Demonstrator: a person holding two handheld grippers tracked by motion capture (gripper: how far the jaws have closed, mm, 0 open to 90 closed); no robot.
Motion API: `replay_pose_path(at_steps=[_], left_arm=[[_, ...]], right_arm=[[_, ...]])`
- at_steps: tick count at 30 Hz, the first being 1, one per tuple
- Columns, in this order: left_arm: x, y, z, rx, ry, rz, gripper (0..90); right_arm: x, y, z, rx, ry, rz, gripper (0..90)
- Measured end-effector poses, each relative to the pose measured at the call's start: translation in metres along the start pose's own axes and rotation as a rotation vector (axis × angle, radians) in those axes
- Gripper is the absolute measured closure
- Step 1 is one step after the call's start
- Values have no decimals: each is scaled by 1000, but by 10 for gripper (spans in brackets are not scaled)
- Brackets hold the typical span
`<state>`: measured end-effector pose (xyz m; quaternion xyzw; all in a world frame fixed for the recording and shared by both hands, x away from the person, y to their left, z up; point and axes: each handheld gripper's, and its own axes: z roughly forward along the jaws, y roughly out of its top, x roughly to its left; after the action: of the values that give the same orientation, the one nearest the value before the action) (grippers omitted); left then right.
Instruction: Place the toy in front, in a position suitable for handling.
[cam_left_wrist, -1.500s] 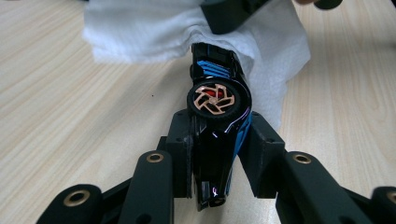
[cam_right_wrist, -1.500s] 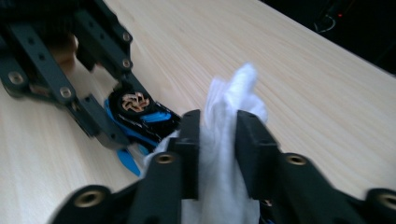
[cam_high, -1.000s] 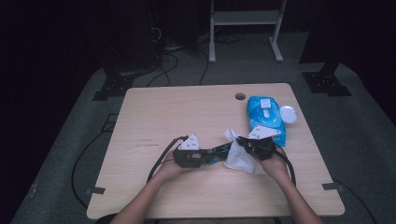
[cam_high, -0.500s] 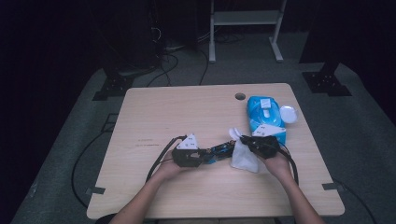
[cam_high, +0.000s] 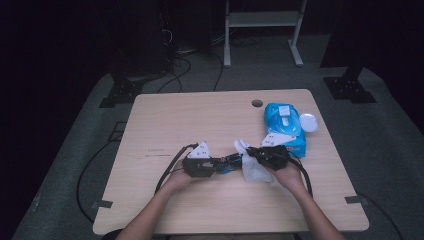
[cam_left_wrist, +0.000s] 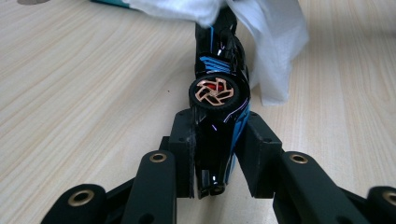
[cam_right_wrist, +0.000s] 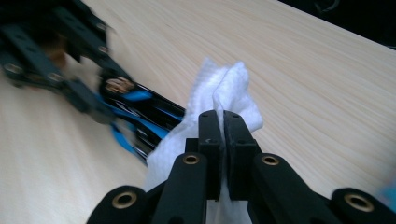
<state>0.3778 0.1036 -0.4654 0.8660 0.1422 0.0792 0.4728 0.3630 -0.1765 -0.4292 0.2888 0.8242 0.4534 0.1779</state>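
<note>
A black and blue toy car (cam_left_wrist: 218, 100) is held in the left gripper (cam_left_wrist: 219, 149). The car is squeezed between the two black jaws, which are closed tight on its sides. It is turned on its side, so one wheel with a copper-coloured rim (cam_left_wrist: 214, 92) is seen facing up in the left gripper view. The front part of the car sticks out past the jaws, over the wooden table (cam_high: 200, 120).

A white wipe (cam_right_wrist: 219, 93) is pinched in the right gripper (cam_right_wrist: 223, 135). The jaws of this gripper are shut on a fold of the wipe, and a bunched bit of it pokes out above the tips. The rest of the wipe hangs down and is laid against the far end of the car. In the right gripper view the car (cam_right_wrist: 140, 109) is seen just beside the wipe, touching it, with the left gripper (cam_right_wrist: 88, 100) behind it, a bit blurred.

In the high view both grippers are seen near the front middle of the table, pointing at each other, the left gripper (cam_high: 220, 164) and the right gripper (cam_high: 250, 152) close together. The car (cam_high: 229, 161) lies between them and the wipe (cam_high: 252, 167) is spread next to it.

A blue pack of wipes (cam_high: 285, 125) is lying on the table behind the right gripper. A small white lid (cam_high: 308, 122) is seen just beside the pack.
</note>
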Motion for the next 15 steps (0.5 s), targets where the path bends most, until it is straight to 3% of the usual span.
replay_pose_path(at_steps=[4,6,9,10,15], left_arm=[[0,1,2,-9,2,-4,682],[-1,1,3,-3,0,-4,682],[-1,2,3,-4,1,-1,682],[0,2,2,-1,3,2,686],[0,3,4,-9,6,7,701]], right_arm=[[18,14,16,-16,96,5,865],[28,23,27,-8,129,-21,865],[37,28,38,-2,158,-34,864],[42,29,44,26,148,-68,864],[23,24,33,29,125,-40,864]])
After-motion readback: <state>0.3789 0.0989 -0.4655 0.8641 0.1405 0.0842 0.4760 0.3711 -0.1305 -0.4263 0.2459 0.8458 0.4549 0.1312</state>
